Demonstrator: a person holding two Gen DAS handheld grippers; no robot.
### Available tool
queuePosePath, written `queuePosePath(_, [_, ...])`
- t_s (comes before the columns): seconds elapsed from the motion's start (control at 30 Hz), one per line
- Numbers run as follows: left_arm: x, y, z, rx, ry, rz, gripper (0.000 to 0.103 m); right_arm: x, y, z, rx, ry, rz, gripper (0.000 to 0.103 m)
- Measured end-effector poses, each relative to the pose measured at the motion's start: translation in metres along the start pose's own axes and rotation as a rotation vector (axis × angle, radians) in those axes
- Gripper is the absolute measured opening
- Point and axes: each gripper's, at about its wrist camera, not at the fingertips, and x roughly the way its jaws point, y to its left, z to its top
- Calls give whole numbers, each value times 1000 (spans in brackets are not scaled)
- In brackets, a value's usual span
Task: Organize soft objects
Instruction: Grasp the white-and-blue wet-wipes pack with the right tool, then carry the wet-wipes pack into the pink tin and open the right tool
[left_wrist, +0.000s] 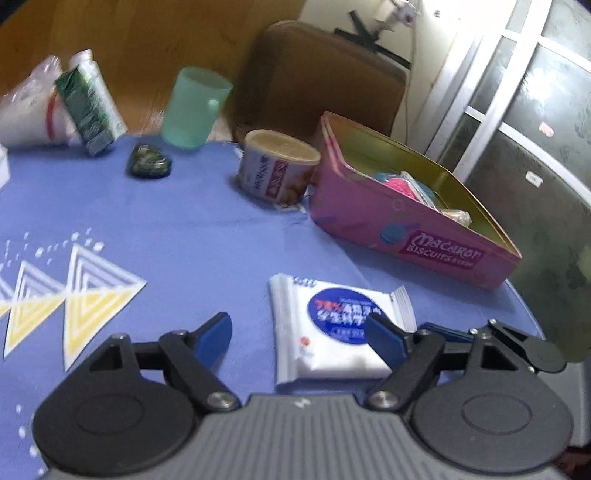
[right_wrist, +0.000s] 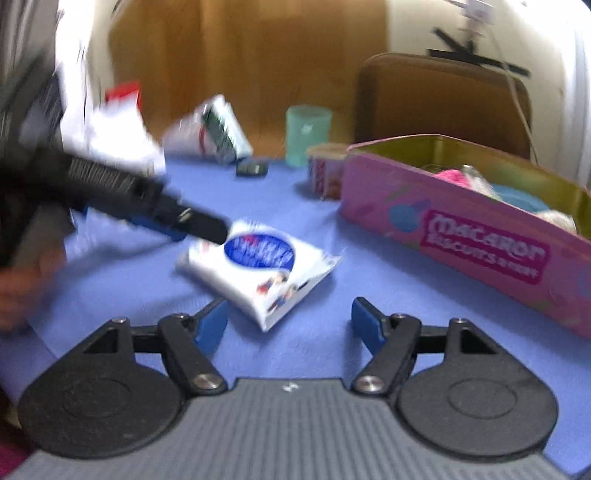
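A matt blue cloth (left_wrist: 184, 229) covers the bench; the pink biscuit tin (left_wrist: 406, 229) is glossy metal; the white packet (left_wrist: 332, 332) shiny plastic film.

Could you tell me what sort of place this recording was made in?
Probably a home dining or living room: a table under a blue cloth, a brown chair behind it, and a pink biscuit tin on it.

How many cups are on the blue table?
1. The green cup stands at the table's far edge, behind the round tin and the pink box. Others could hide behind the box.
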Motion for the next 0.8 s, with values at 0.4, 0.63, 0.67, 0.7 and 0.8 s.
queuePosePath(0.4, [-7,-53,39,142,-102,-52,61,-15,-5,16,0,-171,-43,51])
queuePosePath(0.63, [43,-94,106,197,-171,-43,98,-13,-68,67,67,-284,-204,52])
queuePosePath(0.67, [53,-96,111,198,-191,-3,98,-4,-78,74,83,-284,-235,53])
queuePosePath(0.7, [64,-99,114,206,-198,48,98,7,-87,80,91,-282,-278,53])
queuePosePath(0.8, [77,-93,113,164,-168,112,94,38,-104,83,57,-237,-408,61])
